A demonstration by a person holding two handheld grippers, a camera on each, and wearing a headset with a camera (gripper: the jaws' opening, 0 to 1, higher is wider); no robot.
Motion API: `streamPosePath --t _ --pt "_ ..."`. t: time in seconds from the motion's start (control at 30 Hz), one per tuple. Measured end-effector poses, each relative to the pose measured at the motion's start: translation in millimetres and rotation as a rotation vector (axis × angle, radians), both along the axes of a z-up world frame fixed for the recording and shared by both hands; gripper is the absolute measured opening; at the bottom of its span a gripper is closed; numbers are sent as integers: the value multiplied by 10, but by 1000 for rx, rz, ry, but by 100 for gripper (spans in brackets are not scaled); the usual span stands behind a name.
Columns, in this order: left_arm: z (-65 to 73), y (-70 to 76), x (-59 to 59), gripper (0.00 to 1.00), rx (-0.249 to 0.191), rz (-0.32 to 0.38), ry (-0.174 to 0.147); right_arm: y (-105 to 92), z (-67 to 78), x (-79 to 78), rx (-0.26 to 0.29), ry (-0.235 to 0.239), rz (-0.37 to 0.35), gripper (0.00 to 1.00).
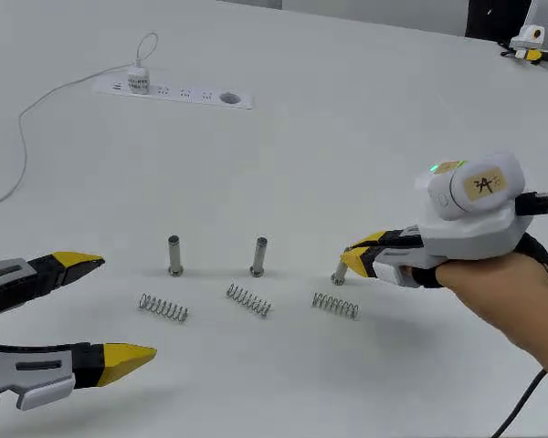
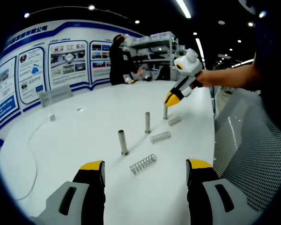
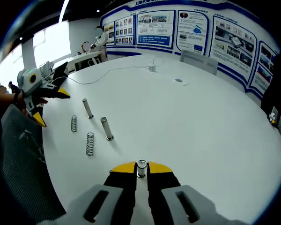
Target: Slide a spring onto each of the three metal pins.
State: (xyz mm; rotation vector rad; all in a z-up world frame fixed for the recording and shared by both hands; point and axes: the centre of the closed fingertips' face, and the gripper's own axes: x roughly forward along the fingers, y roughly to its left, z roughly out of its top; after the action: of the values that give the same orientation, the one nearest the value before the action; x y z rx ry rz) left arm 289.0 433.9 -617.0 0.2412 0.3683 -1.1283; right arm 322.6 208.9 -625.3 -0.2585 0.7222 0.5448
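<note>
My right gripper [image 3: 141, 171] pinched a pin [image 3: 141, 164], lower centre; left gripper [image 1: 127, 307] gaped wide. Springs [image 1: 248, 299] looked light, squashy; I'd grip mid-coil.

the right gripper [image 1: 348, 263] hides most of the third pin [image 1: 339, 275]; the left gripper [image 1: 126, 307] is cut off at the head view's left edge.

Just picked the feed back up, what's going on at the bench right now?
A person is working at a white table with two handheld grippers. The right gripper is shut on the rightmost pin, which stands upright. The left gripper hangs open beside the springs, holding nothing. The left pin and the middle pin stand bare. The three springs lie flat in front of them, none on a pin yet.
</note>
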Motion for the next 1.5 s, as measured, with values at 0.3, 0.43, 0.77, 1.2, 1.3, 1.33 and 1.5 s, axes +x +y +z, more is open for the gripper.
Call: streamPosePath --t 0.3,0.43,0.77,1.2,1.3,1.33,1.5 --pt "13 -17 -8 72 -2 -7 -3 -54 75 2 2 -17 -13 15" --pt "10 -10 -9 72 -2 -7 -3 -103 102 -64 -3 -15 -15 15" --pt "-13 -25 -16 72 -3 -10 2 -9 -10 -288 -29 46 59 15" --pt "-26 -10 -14 72 0 -5 6 309 -202 -343 -124 109 252 15" --pt "-27 -8 -14 72 1 -4 6 337 -237 -320 -158 126 287 15" --pt "-28 -8 -14 72 1 -3 7 346 -247 -315 -168 131 298 15" --pt "-35 -11 -22 72 1 -2 9 386 -295 -288 -218 155 351 15"
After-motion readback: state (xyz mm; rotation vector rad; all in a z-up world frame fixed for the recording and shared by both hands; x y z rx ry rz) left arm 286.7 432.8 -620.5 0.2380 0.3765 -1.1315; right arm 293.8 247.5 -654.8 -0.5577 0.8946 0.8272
